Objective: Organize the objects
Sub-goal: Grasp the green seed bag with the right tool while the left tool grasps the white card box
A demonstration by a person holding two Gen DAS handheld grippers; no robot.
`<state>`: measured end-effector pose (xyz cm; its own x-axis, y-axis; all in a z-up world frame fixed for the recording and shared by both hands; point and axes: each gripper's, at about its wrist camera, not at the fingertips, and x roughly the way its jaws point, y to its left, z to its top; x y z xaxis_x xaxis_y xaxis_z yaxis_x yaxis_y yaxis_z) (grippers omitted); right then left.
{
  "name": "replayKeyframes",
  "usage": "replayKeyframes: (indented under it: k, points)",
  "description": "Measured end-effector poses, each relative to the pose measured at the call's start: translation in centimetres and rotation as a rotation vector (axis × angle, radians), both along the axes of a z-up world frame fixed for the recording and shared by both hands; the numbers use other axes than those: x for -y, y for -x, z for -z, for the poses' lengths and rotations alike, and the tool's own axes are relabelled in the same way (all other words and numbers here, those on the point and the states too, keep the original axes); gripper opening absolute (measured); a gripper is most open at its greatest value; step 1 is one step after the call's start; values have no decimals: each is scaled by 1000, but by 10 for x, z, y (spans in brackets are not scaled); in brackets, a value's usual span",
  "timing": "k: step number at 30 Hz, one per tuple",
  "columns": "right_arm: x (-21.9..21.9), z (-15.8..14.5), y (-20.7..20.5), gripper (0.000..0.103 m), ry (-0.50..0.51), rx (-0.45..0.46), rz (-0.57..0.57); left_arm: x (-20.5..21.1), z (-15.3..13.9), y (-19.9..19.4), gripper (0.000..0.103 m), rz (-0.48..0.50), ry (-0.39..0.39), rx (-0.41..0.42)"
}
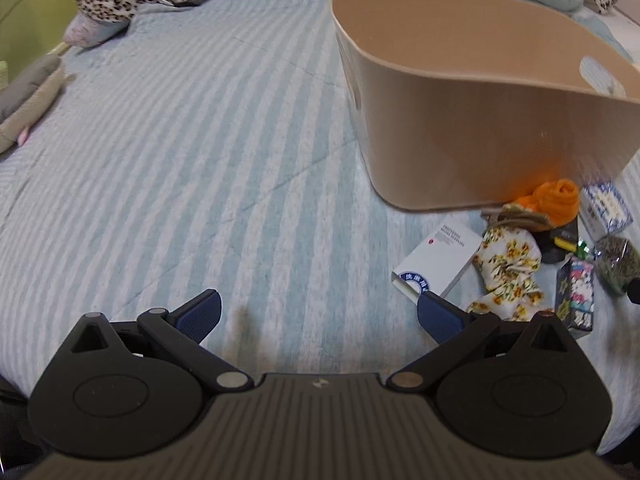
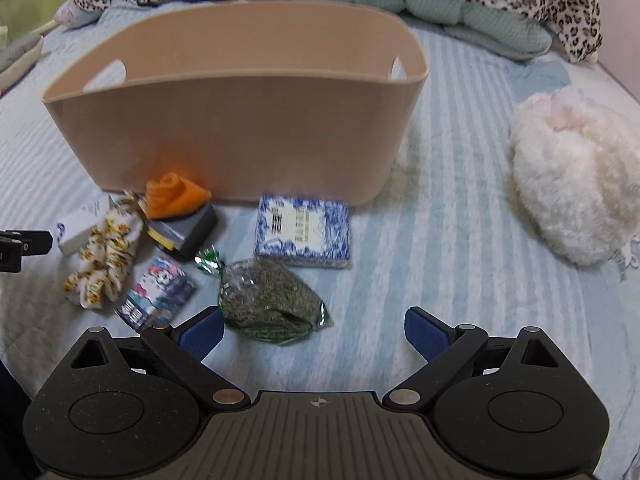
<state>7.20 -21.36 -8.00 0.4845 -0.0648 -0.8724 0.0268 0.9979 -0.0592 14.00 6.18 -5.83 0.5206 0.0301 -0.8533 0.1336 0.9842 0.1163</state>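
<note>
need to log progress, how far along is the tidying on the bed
Nothing looks done: what shows of the inside of the beige plastic basket is bare. Neither hand holds anything; left gripper and right gripper are open. Left: blue-patterned box, clear bag of green herbs, orange cloth, white box, floral fabric.

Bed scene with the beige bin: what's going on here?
Nothing is held yet. Both the left gripper and right gripper hover open over the striped bedspread. The beige bin looks empty from what shows. In front of it lie a blue-and-white box, a bag of dried herbs, an orange cloth and a floral scrunchie.
</note>
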Motion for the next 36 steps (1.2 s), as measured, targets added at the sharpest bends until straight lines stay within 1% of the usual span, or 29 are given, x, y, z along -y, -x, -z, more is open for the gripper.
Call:
replayKeyframes:
  k: [3,10,14,17,19,22,24,25,26,27,28,30,31,32,33,35,36]
  points:
    - [-1,8,-2,98,11,-14,-12,1,9,-4,103,12,-8,-21]
    - [0,20,-8,98,4,-35,-30,8,16,-7,103,73,22,-21]
    - [-1,21,-11,96,-5,-24,-35,13,11,-5,103,129,72,-20]
    - [-2,19,-11,94,-14,-6,-45,19,5,-2,103,162,80,3]
    - [-3,19,-12,90,-17,3,-48,23,7,-5,103,160,64,1]
    - [-4,20,-14,84,-38,4,-53,27,14,-13,103,168,84,7]
    - [-6,22,-14,76,-44,6,-59,29,21,-18,99,160,89,1]
    - [-6,22,-14,75,-43,10,-62,29,23,-21,96,156,88,-1]
    - [-7,22,-14,72,-43,15,-65,29,25,-23,96,158,91,0]
    - [-7,22,-14,65,-41,20,-67,28,26,-23,96,157,98,4]
    - [-8,22,-13,62,-40,25,-68,27,26,-23,95,159,103,10]
    - [-9,22,-12,51,-47,31,-67,27,25,-21,91,168,108,14]
    - [-9,22,-12,47,-53,32,-67,27,23,-20,85,170,109,15]
    - [-8,22,-12,41,-60,33,-66,26,22,-19,76,172,113,20]
    - [-7,23,-11,34,-65,35,-67,26,20,-17,71,175,119,25]
    - [-9,24,-10,33,-63,40,-73,27,16,-14,51,184,118,27]
    - [-10,23,-9,33,-57,45,-75,28,14,-12,45,191,112,30]
